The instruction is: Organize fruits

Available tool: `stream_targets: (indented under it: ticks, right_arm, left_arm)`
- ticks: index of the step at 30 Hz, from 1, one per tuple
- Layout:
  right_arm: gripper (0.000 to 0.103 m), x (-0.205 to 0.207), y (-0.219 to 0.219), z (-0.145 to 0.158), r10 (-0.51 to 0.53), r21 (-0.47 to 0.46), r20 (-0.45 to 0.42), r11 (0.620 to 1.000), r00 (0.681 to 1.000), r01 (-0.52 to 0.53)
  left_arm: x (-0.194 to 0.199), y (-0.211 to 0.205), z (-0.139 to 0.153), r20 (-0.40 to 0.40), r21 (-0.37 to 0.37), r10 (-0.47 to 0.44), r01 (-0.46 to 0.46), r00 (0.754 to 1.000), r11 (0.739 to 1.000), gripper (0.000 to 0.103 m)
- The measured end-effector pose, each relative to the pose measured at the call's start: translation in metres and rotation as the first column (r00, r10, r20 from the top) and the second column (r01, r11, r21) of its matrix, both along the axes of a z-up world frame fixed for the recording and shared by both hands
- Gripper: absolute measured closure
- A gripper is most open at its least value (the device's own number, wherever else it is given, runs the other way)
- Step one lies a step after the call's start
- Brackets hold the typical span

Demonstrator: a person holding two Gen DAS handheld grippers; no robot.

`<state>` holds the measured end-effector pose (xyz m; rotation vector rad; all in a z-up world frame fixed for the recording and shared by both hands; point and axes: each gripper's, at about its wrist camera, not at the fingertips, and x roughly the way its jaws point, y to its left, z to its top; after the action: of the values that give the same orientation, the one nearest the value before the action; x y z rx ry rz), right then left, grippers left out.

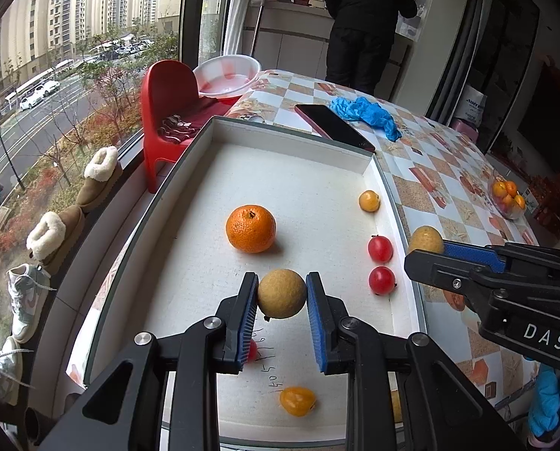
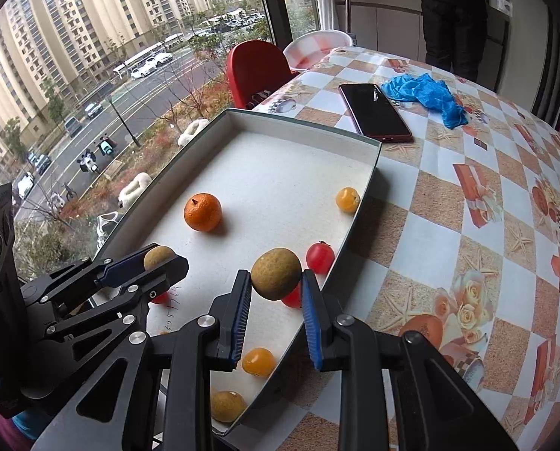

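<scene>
A shallow white tray (image 1: 295, 135) (image 2: 298, 127) lies on the table. In it are an orange mandarin (image 1: 250, 228) (image 2: 202, 212), two red cherry tomatoes (image 1: 380, 248) (image 1: 382, 280), and small yellow-orange fruits (image 1: 368, 201) (image 1: 297, 401) (image 2: 347, 199) (image 2: 258, 362). My left gripper (image 1: 282, 297) (image 2: 156, 263) is shut on a tan longan (image 1: 282, 293) (image 2: 159, 256) above the tray's middle. My right gripper (image 2: 276, 285) (image 1: 426, 250) is shut on another longan (image 2: 276, 279) (image 1: 426, 239) at the tray's right rim. A third longan (image 2: 227, 406) lies in the near corner.
A dark phone (image 1: 334, 126) (image 2: 374, 112) and a crumpled blue glove (image 1: 366, 113) (image 2: 426, 96) lie beyond the tray. A bowl of oranges (image 1: 507, 195) stands at the far right. A red chair (image 1: 167, 112) and a person (image 1: 366, 18) are behind the table.
</scene>
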<state>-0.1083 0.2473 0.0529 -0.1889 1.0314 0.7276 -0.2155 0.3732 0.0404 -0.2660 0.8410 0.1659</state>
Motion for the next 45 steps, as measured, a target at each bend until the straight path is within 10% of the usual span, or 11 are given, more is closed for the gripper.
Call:
stream_targets:
  ticks: [13, 18, 20, 22, 29, 30, 33, 45]
  right_arm:
    - [0.073, 0.001, 0.013, -0.013, 0.030, -0.085, -0.007, 0.996, 1.000, -0.031]
    - [0.036, -0.002, 0.014, -0.009, 0.034, -0.101, 0.029, 0.994, 0.999, -0.031]
    - [0.036, -0.001, 0.013, -0.006, 0.028, -0.112, 0.045, 0.993, 0.999, -0.022]
    - [0.033, 0.002, 0.008, -0.003, 0.012, -0.102, 0.042, 0.995, 0.999, -0.008]
    - [0.017, 0.009, -0.001, 0.009, -0.023, -0.097, 0.040, 0.995, 0.999, 0.027]
    - [0.014, 0.010, -0.001, 0.012, -0.023, -0.097, 0.040, 0.995, 0.999, 0.026]
    - [0.000, 0.013, -0.002, 0.021, -0.022, -0.087, 0.034, 0.996, 0.999, 0.025]
    - [0.000, 0.012, 0.006, 0.056, 0.001, -0.098, 0.015, 0.995, 1.000, 0.001]
  left_arm:
    - [0.005, 0.004, -0.010, -0.028, 0.003, 0.006, -0.006, 1.000, 1.000, 0.076]
    - [0.005, 0.005, -0.011, -0.039, -0.003, 0.018, -0.018, 0.999, 1.000, 0.075]
    - [0.006, 0.005, -0.012, -0.048, 0.013, 0.037, -0.036, 0.998, 0.999, 0.064]
    - [0.004, 0.010, -0.011, -0.052, 0.041, 0.088, -0.086, 0.995, 0.995, 0.027]
    - [0.003, 0.008, -0.005, -0.056, 0.020, 0.081, -0.080, 0.995, 0.997, 0.020]
    - [0.004, 0.007, -0.003, -0.062, 0.019, 0.074, -0.073, 0.995, 0.997, 0.003]
    - [0.002, 0.006, 0.008, -0.049, -0.003, 0.061, -0.062, 0.997, 0.998, 0.000]
    - [-0.006, 0.004, 0.052, -0.149, 0.053, 0.088, -0.081, 0.985, 0.995, 0.000]
